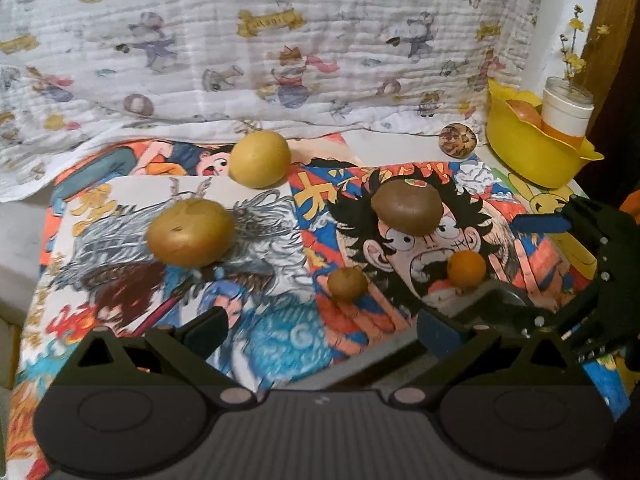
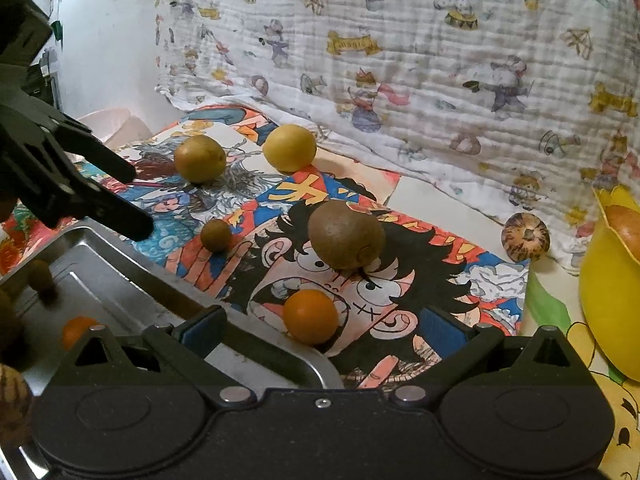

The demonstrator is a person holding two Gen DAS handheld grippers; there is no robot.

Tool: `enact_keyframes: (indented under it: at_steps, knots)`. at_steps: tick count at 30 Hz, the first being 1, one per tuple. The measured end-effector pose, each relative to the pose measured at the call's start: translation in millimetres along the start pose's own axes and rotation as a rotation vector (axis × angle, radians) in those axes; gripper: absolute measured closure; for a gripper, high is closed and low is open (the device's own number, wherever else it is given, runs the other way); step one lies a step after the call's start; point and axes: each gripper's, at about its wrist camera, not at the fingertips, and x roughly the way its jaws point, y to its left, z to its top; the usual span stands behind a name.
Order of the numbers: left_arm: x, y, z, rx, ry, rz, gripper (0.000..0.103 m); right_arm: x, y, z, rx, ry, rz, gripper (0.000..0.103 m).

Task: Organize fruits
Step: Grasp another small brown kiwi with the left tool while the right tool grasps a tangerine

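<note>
Fruits lie on a cartoon-print cloth [image 1: 280,264]: a small orange [image 1: 466,269] [image 2: 311,316], a brown kiwi [image 1: 407,207] [image 2: 346,235], a small brown fruit [image 1: 347,283] [image 2: 215,235], a yellow-brown pear [image 1: 191,233] [image 2: 199,158], a yellow lemon [image 1: 259,159] [image 2: 289,147] and a speckled round fruit [image 1: 457,140] [image 2: 525,237]. A metal tray [image 2: 132,280] at the near left holds an orange [image 2: 76,330] and a brown fruit [image 2: 40,276]. My left gripper [image 1: 322,330] [image 2: 136,200] is open and empty over the tray's edge. My right gripper [image 2: 322,330] [image 1: 480,272] is open, its fingers either side of the small orange.
A yellow bowl [image 1: 532,148] [image 2: 608,300] with fruit in it stands at the far right, a white cup [image 1: 566,112] with yellow flowers beside it. A patterned white blanket [image 1: 280,48] hangs behind the cloth. A pale bowl [image 2: 116,124] sits at the far left.
</note>
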Motion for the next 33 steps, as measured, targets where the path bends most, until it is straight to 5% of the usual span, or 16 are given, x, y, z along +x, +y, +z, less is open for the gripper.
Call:
enact_keyframes:
  at_steps: [9,20,25,33]
  knots:
    - [36,-1,7,-0.022,0.032,-0.024,0.001,15,-11,-1,0.07,0.005,0.028,0.018]
    - [50,-7,4,0.017,0.028,-0.042,0.014,23,-8,0,0.092,0.012,0.078,0.042]
    - [51,-10,6,0.024,0.012,-0.042,0.024,26,-9,-1,0.105,0.02,0.083,0.057]
    - [53,-12,8,0.029,-0.003,-0.038,0.046,26,-9,-2,0.103,0.017,0.083,0.067]
